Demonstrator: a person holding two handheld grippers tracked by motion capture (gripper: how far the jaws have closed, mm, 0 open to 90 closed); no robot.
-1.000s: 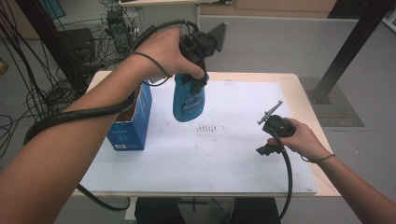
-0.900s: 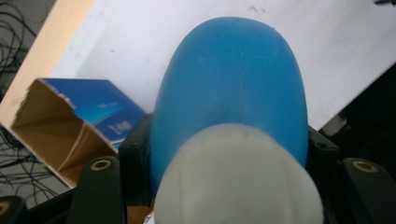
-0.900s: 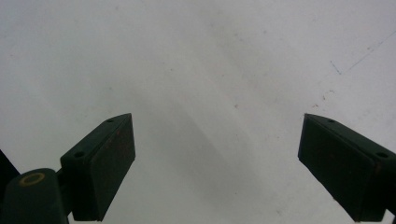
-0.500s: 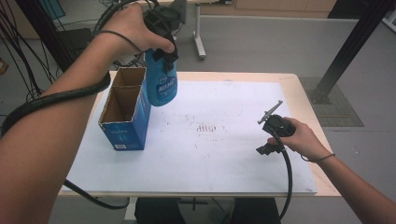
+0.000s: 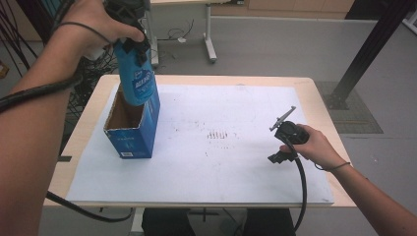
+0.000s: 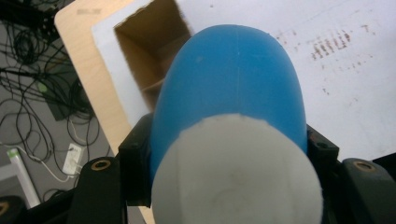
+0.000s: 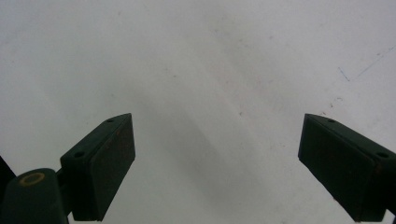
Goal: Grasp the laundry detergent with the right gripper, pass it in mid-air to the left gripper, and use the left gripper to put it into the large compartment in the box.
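In the left gripper view, nearest the lens, a round matt white cap end fills the bottom centre and belongs to the blue bottle [image 6: 233, 84], a smooth, rounded plastic body that narrows away toward the upper middle of the frame. The left gripper [image 6: 229, 154] has its two black jaws pressed on either side of that body, clamped tight on it. Beyond the bottle, in the upper left of the frame, lies the open mouth of the cardboard box [image 6: 144, 51]; its brown inner walls and folded flaps are bare as far as they can be seen, though the bottom is hidden behind the bottle.

The high view gives what that close view cannot: the bottle [image 5: 137, 73] hangs upright in the upper left of the frame with a printed label on its side, its lower end over the box opening. The box [image 5: 130, 132] is a blue printed carton standing on end, open on top. It rests on a flat white sheet [image 5: 221, 167] that covers a pale wooden table [image 5: 319, 98]; the sheet has small dark marks near its centre.

At the right of the high view the right gripper [image 5: 282, 140] sits low over the sheet. Its own view shows two blocky black jaws standing wide apart with nothing between them, over smudged white surface [image 7: 210, 93].
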